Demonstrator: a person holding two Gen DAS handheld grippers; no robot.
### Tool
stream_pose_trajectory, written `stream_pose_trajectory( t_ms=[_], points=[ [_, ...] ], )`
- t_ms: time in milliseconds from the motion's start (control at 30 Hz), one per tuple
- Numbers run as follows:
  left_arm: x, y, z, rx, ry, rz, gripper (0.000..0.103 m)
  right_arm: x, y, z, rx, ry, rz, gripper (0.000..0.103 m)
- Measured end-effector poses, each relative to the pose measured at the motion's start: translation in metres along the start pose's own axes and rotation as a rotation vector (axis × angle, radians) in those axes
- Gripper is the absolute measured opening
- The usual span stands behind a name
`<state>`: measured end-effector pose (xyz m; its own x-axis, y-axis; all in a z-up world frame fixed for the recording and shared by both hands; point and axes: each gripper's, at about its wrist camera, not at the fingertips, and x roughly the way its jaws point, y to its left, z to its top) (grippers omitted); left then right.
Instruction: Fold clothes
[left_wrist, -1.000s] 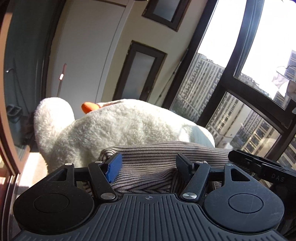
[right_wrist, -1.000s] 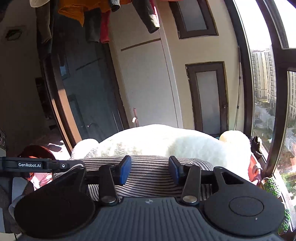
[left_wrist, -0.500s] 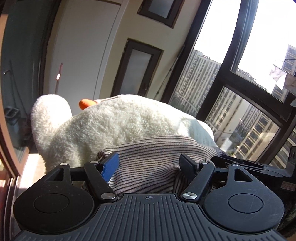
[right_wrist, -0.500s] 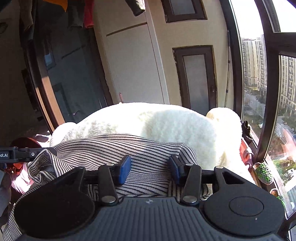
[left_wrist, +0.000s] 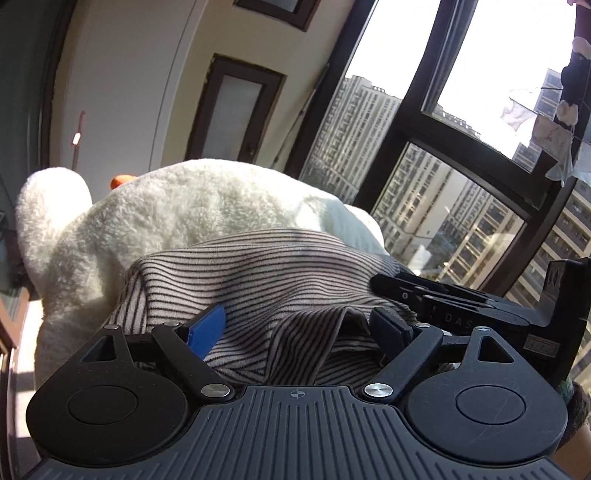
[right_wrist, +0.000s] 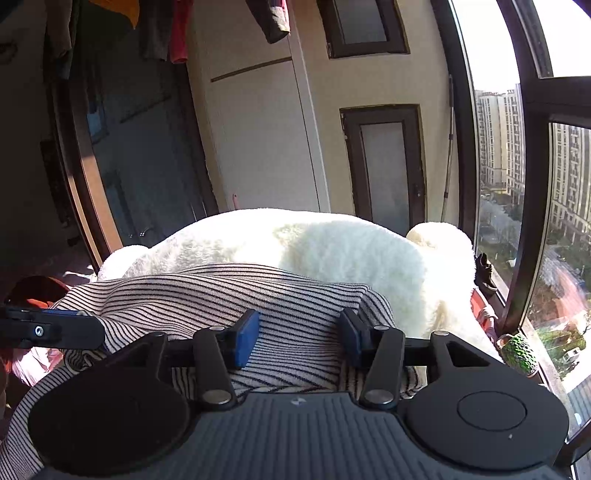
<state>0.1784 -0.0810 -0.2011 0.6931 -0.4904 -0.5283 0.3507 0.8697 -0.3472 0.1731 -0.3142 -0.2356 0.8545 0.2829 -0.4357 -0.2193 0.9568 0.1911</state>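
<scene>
A striped beige-and-black garment (left_wrist: 266, 273) lies over a big white plush toy (left_wrist: 192, 199). My left gripper (left_wrist: 297, 326) is open, its blue-padded fingers wide apart just above a raised fold of the garment. My right gripper (right_wrist: 297, 334) is open too, its fingers spread over the striped garment (right_wrist: 221, 295) near its right edge. The right gripper's body shows at the right of the left wrist view (left_wrist: 480, 310). The left gripper's finger shows at the left of the right wrist view (right_wrist: 51, 328).
The white plush toy (right_wrist: 332, 251) fills the middle ground. Tall windows with dark frames (left_wrist: 417, 122) stand to the right. Clothes hang overhead (right_wrist: 173, 33). A green plant (right_wrist: 517, 354) sits on the sill. A closed door (right_wrist: 388, 166) is behind.
Both grippers stay open. The left gripper has opened wider and more of the garment, with a raised fold, now lies between its fingers. The right gripper has moved closer to the left one.
</scene>
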Motion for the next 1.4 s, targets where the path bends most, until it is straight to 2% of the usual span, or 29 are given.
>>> stream_pose_trajectory(
  t_ms=[133,200,267,367,433,500,600,667,700,767,800,833,967,1033,1133,1267,1400],
  points=[
    [0.000,0.001,-0.003,-0.008,0.000,0.006,0.091,-0.010,0.008,0.015,-0.015,-0.013,0.008,0.050],
    [0.000,0.002,-0.004,-0.016,-0.002,0.006,0.092,-0.022,0.016,0.025,-0.031,-0.050,0.057,0.050],
    [-0.001,0.001,-0.005,-0.021,-0.007,0.007,0.092,-0.027,0.021,0.029,-0.041,-0.051,0.127,0.050],
    [-0.007,0.002,-0.002,-0.038,-0.016,0.003,0.092,-0.024,0.021,0.026,-0.045,-0.032,0.129,0.052],
    [-0.019,0.006,0.004,-0.076,-0.029,-0.028,0.092,-0.022,0.020,0.024,-0.048,-0.019,0.130,0.053],
    [-0.034,0.013,0.012,-0.113,-0.067,-0.045,0.093,-0.020,0.020,0.022,-0.050,-0.007,0.131,0.054],
    [-0.057,0.023,0.024,-0.127,-0.150,0.001,0.094,-0.016,0.020,0.019,-0.054,0.012,0.132,0.055],
    [-0.058,0.029,0.028,-0.117,-0.159,0.089,0.094,-0.014,0.019,0.017,-0.057,0.025,0.133,0.055],
    [-0.054,0.031,0.028,-0.108,-0.143,0.126,0.093,-0.013,0.019,0.016,-0.058,0.031,0.134,0.055],
    [-0.042,0.034,0.026,-0.083,-0.086,0.181,0.081,-0.011,0.019,0.014,-0.061,0.044,0.135,0.055],
    [-0.034,0.035,0.023,-0.067,-0.050,0.198,0.068,-0.009,0.019,0.013,-0.062,0.050,0.135,0.055],
    [-0.028,0.035,0.019,-0.045,-0.024,0.216,0.062,-0.008,0.019,0.012,-0.063,0.057,0.136,0.055],
    [-0.017,0.026,0.002,0.039,0.005,0.286,0.063,-0.021,0.002,0.028,-0.036,-0.005,0.077,0.057],
    [-0.018,0.028,0.001,0.023,0.006,0.286,0.064,-0.023,-0.014,0.037,-0.010,-0.032,0.029,0.066],
    [-0.021,0.030,0.000,-0.003,0.010,0.283,0.067,-0.013,-0.040,0.041,0.060,0.001,-0.012,0.068],
    [-0.023,0.031,-0.001,-0.009,0.014,0.287,0.072,0.011,-0.062,0.027,0.198,0.106,0.040,0.068],
    [-0.026,0.035,0.002,-0.043,0.014,0.261,0.075,0.020,-0.071,0.015,0.298,0.142,0.098,0.069]
  ],
)
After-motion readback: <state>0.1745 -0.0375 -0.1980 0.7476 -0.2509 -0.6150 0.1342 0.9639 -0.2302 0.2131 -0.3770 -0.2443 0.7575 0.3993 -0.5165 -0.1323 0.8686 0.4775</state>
